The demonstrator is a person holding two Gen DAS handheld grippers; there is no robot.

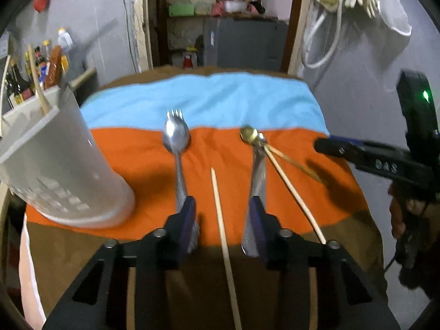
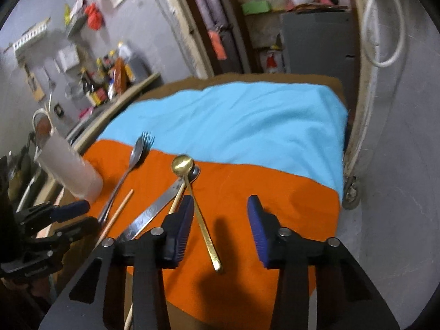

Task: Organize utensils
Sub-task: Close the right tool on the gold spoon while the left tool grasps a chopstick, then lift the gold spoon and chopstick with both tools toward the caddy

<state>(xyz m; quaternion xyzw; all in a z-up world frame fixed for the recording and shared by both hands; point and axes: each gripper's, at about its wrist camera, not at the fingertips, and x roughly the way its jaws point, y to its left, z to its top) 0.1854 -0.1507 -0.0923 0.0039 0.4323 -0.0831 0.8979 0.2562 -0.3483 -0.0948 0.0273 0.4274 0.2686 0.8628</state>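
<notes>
Your surface [image 1: 275, 101] wears a blue cloth over its far part and an orange cloth [image 1: 137, 159] nearer you. The white holder [image 1: 63, 170] stands at the orange cloth's left edge. Your left gripper [image 1: 222, 220] hovers with fingers spread, grasping nothing, a chopstick [image 1: 220, 214] lying between them. The spork [image 1: 176, 148] lies left of it. Your right gripper [image 2: 218, 225] is likewise released above the gold spoon [image 2: 198, 206], which crosses a steel utensil [image 2: 154, 211] and a second chopstick [image 1: 291, 189].
</notes>
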